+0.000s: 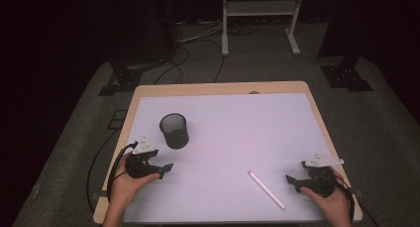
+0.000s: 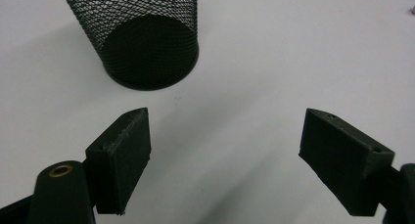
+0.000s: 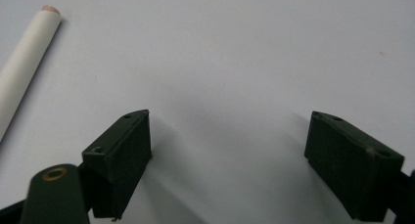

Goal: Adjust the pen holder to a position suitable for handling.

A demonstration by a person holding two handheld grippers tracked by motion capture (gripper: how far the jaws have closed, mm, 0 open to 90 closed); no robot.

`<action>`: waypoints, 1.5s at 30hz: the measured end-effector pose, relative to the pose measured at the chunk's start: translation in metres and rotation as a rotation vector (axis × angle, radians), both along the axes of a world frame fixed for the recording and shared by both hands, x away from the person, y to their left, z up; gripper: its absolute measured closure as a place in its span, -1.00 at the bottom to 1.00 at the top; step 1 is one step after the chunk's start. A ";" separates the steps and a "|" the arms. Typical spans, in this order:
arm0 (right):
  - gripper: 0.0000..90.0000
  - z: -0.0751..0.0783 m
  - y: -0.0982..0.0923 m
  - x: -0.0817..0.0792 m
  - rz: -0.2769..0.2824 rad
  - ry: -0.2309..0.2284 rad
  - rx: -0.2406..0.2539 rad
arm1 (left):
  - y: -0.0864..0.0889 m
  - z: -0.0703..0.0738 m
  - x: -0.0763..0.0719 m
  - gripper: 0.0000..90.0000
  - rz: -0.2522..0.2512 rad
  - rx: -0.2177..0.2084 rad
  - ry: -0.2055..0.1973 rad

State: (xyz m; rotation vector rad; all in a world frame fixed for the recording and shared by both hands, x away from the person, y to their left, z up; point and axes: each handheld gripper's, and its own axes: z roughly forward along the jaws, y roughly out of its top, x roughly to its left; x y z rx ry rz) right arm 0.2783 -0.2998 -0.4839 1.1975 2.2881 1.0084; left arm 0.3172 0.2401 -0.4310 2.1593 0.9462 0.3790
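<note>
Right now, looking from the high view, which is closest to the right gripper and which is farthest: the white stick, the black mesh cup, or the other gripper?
1. White stick: just left of the right gripper, lying on the table.
2. Left gripper: across the table, near the front left.
3. Black mesh cup: farthest, left side, behind the left gripper.

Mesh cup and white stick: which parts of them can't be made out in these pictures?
- Mesh cup, left gripper view: rim and upper wall cut off by the top edge.
- Mesh cup, high view: the inside is too dark and small to tell whether anything lies in it.
- White stick, right gripper view: its lower length is cut off by the left edge.
- White stick, high view: the end colours are too small to read.
</note>
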 end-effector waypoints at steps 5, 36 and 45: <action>-0.64 0.000 0.000 0.000 0.000 0.000 0.000 | 0.002 0.005 0.004 -0.56 0.010 -0.001 0.004; -0.64 0.000 0.000 0.000 0.000 0.000 0.000 | 0.011 0.041 0.039 -0.47 0.059 0.003 0.024; -0.64 0.000 0.000 0.000 -0.001 0.000 0.001 | 0.013 0.054 0.053 -0.45 0.077 -0.001 0.028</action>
